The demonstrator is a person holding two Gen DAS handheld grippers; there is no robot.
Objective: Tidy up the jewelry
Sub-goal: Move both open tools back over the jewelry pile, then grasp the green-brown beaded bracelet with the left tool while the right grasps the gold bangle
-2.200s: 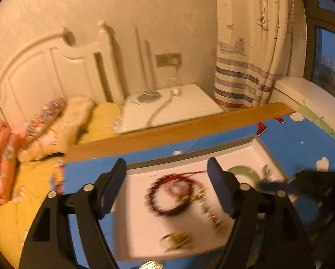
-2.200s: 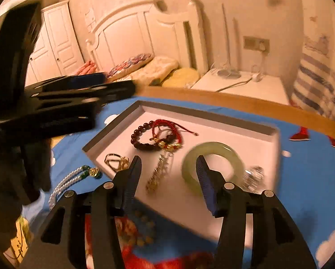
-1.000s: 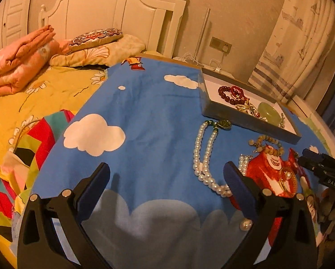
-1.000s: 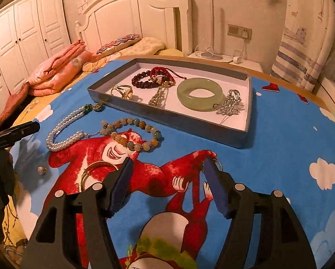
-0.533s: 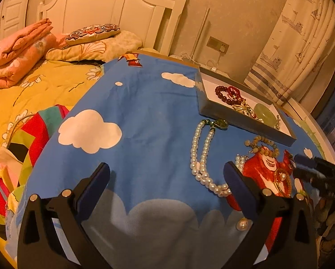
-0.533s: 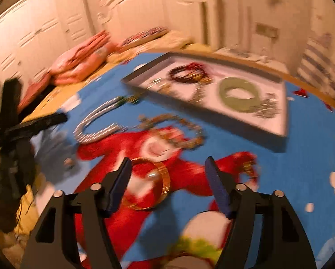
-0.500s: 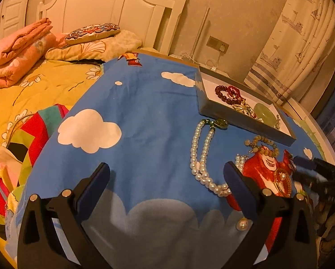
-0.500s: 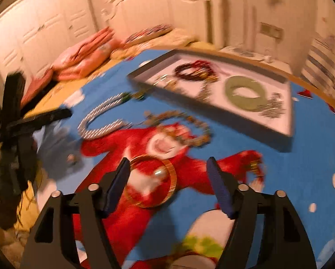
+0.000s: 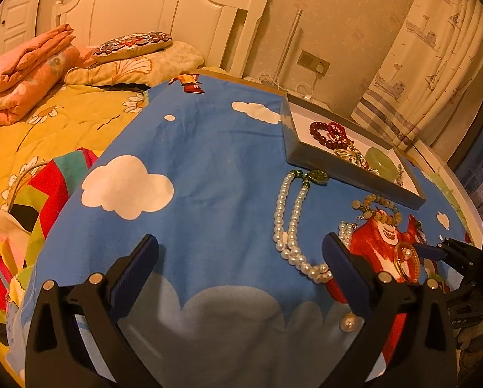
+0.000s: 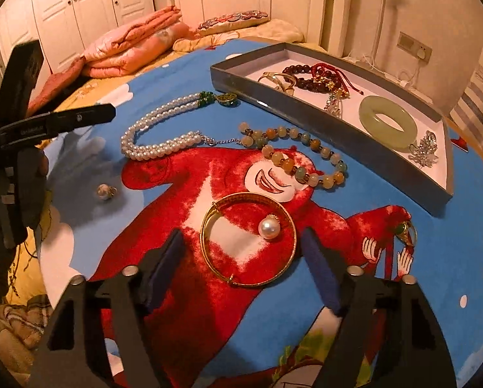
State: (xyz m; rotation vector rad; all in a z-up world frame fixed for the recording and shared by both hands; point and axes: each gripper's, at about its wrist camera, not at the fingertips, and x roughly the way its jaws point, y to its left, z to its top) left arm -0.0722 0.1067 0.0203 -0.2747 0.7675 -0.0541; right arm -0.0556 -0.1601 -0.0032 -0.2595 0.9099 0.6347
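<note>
Blue cartoon bedspread [image 10: 189, 74] — tray [image 10: 338, 123], loose jewelry [image 10: 163, 132]

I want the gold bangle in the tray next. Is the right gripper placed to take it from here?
Probably yes. The right gripper hangs just short of the gold bangle, its jaws closing slightly but still wider than the ring, nothing between them. Only the loose pearl inside the bangle might get nudged.

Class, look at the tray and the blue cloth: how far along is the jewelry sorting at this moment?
Done: the grey tray already holds the jade bangle, dark red bead bracelets and smaller pieces. In hand: nothing; the right gripper, jaws closing slightly, brackets the gold bangle without touching it; the left gripper is open and empty. Left on the cloth: pearl necklace, stone-bead bracelet, loose pearls, green ring.
</note>
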